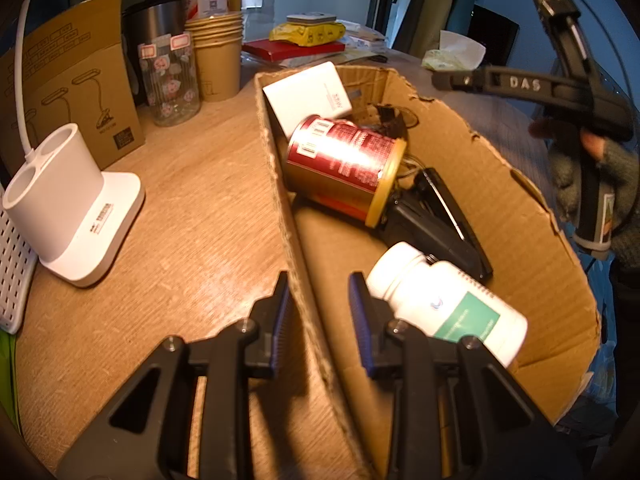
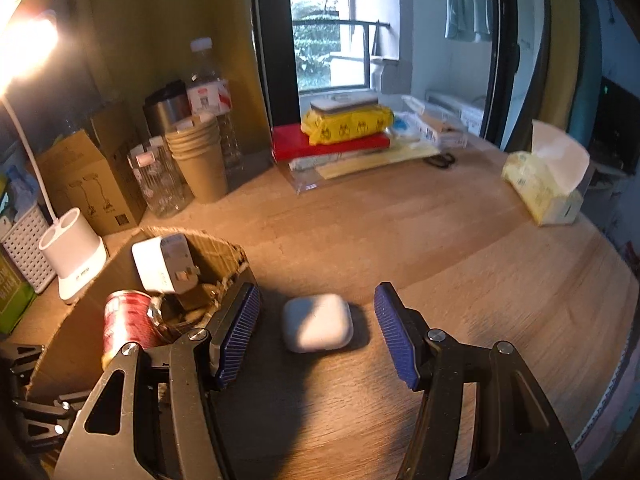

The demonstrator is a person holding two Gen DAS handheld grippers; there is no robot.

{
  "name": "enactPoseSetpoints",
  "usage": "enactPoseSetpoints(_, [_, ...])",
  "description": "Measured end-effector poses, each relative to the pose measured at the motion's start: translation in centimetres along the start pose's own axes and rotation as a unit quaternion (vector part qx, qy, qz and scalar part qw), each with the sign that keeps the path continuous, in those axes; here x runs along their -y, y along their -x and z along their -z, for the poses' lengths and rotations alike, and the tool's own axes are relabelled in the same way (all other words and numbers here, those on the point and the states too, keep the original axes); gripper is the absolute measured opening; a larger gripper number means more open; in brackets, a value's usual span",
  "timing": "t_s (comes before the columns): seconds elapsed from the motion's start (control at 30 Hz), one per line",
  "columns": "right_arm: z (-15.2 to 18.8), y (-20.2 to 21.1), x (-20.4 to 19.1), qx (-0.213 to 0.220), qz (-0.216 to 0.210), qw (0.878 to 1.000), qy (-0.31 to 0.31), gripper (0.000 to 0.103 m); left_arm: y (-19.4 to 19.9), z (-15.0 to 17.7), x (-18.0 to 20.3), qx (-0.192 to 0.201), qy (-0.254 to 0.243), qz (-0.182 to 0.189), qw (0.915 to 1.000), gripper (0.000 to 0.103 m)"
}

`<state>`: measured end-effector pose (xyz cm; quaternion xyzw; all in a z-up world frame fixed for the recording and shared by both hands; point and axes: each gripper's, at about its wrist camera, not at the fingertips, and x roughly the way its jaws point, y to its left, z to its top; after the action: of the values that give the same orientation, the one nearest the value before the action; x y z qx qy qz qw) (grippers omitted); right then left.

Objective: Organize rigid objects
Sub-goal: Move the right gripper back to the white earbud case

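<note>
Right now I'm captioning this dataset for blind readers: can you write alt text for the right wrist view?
The right gripper is open, its blue pads either side of a white earbud case lying on a wooden table. To the left, a cardboard box holds a red can and a white charger. A yellow tissue pack sits far right.

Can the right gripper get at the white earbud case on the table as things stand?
Probably yes. The right gripper is open, its jaws spread wider than the white earbud case, which lies on bare table between them. The cardboard box sits just left, apart from the case.
</note>
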<state>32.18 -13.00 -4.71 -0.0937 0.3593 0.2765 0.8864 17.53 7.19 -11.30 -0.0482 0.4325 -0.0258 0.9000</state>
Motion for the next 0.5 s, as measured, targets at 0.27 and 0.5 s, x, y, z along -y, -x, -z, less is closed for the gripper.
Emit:
enactPoseSetpoints(0.27, [1.3, -2.6, 1.0, -0.026, 0.01, 1.0, -0.003, 0.063, 0.0, 0.0, 0.0, 0.0, 0.0, 0.0, 1.0, 0.03])
enactPoseSetpoints(0.5, [1.8, -4.1, 1.0, -0.043, 0.005, 0.999, 0.006, 0.064, 0.0, 0.0, 0.0, 0.0, 0.0, 0.0, 1.0, 0.03])
